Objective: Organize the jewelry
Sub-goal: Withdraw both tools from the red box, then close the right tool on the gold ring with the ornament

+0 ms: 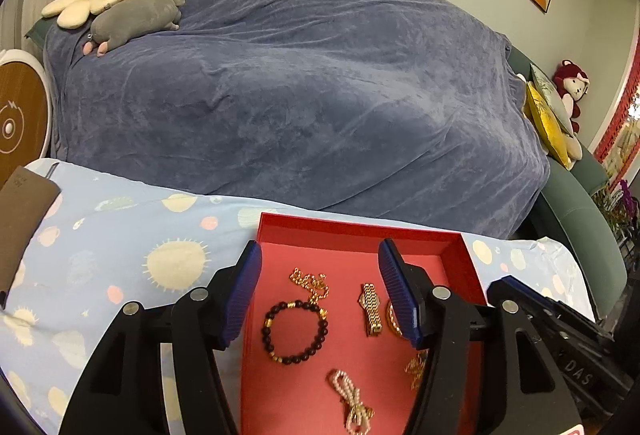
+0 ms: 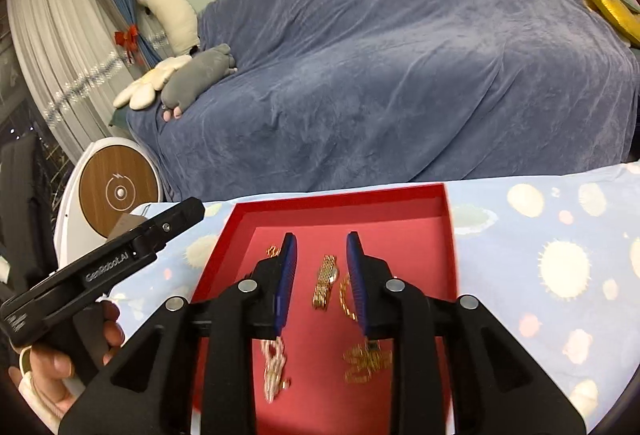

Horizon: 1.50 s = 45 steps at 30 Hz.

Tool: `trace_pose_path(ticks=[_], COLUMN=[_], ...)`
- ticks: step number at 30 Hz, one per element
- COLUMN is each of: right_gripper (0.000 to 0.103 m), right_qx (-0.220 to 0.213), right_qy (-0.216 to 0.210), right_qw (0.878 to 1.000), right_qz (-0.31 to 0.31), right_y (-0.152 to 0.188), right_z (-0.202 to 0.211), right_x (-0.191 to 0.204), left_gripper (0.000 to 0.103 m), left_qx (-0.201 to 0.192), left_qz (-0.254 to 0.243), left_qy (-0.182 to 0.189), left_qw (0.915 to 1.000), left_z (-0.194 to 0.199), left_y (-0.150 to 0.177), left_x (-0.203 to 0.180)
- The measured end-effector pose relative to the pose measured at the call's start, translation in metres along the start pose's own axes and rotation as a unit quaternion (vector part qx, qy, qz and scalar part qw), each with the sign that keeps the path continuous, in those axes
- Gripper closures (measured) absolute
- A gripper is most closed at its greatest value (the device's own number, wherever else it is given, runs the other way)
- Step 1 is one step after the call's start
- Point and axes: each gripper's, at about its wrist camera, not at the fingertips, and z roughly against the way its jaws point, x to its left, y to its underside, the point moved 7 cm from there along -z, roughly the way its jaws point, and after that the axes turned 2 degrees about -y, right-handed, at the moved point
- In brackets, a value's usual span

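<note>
1. While both sets of tongs hang above the red tray [image 1: 360,231], neither pinches anything: the left tongs [image 1: 320,299] stand spread wide, the right tongs [image 2: 322,283] spread more narrowly, both empty
2. Between the left blue pads lie the dark beaded bracelet [image 1: 295,331] and the gold chain [image 1: 310,285], the chain touching the bracelet's upper edge; my guess is that this wide stance is meant to straddle one of them
3. The gold watch [image 2: 325,282] lies lengthways between the right pads, so a plain squeeze would likely catch it across its band
4. A gold bangle [image 2: 345,298] sits just beside the watch, partly hidden behind the right pad, so a careless closing might snag both
5. Nearer the cameras rest a pearl bow piece [image 1: 352,401] and a tangled gold piece [image 2: 366,361], both blurred in the right view
6. All the jewelry already lies loose on the tray floor, apart enough to lift singly; I see no compartments, so sorting seems to remain
7. The tray rests on a desk under a pale blue patterned cloth [image 2: 552,259], with a sofa under a blue throw [image 1: 304,87] beyond
</note>
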Motion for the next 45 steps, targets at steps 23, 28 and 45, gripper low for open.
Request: trace_pose_path(ticks=[23,28,45], right_gripper=[0.067,0.067,0.078], right_qx=[0.106,0.115,0.123], right_qy=[0.011,0.005,0.017], right_qw=[0.994,0.991,0.985], right_qz=[0.033,0.071,0.118], right_y=[0.207,0.221,0.231], right_z=[0.102,0.093,0.065], right_x=[0.018,0.037,0.047], left_gripper=[0.041,0.041,0.041], left_qx=[0.056,0.073,0.090], left_qz=[-0.026,-0.034,-0.037], left_qy=[0.003,-0.001,0.002], left_qw=[0.9981,0.9967,0.9953], left_z=[0.124,0.114,0.103], left_y=[0.183,0.199,0.208], left_x=[-0.001,0.001,0.000])
